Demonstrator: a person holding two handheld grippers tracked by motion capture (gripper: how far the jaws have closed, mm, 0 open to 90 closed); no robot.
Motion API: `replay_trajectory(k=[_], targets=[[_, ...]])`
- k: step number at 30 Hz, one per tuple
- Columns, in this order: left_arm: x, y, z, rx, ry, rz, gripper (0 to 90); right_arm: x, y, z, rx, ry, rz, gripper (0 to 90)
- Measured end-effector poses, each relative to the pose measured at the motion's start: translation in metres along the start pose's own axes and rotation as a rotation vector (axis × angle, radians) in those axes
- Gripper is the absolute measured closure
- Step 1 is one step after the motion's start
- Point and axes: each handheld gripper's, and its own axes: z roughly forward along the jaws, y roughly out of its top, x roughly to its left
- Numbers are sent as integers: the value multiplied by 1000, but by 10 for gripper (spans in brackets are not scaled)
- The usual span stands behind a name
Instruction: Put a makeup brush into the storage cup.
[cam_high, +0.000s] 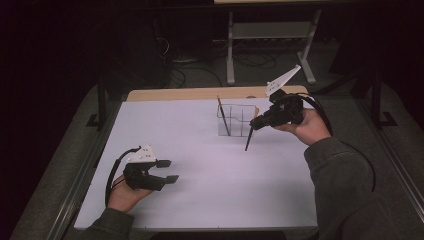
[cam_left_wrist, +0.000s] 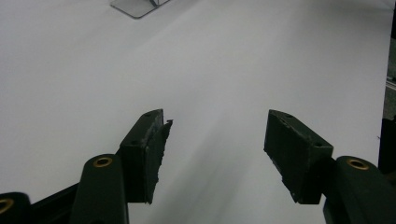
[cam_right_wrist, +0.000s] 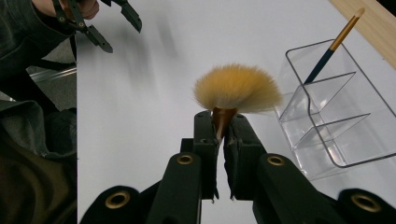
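Brush work, left to right: left gripper (cam_high: 170, 171) rests low with jaws apart, empty. Right gripper (cam_right_wrist: 223, 133) clamps the fluffy makeup brush (cam_right_wrist: 237, 88) at its ferrule, beside the clear organizer (cam_right_wrist: 336, 126). Light, soft bristles; the handle looks slick, so gripping the ferrule seems best.

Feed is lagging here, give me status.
Right gripper shut on fluffy brush, beside clear organizer. Left gripper open, holding nothing. One thin brush already in organizer.
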Motion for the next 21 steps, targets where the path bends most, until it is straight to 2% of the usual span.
replay_trajectory(k=[2, 8, 12, 21], targets=[[1, -1, -1, 4, 6, 11, 362, -1, 2, -1, -1, -1, 3, 829], [4, -4, -1, -2, 17, -15, 338, -7, 7, -8, -3, -16, 7, 828], [5, -5, -1, -5, 22, -12, 333, -10, 13, -14, 1, -33, 7, 828], [7, -6, -4, -19, 32, -24, 327, -28, 29, -19, 11, -66, 13, 828]])
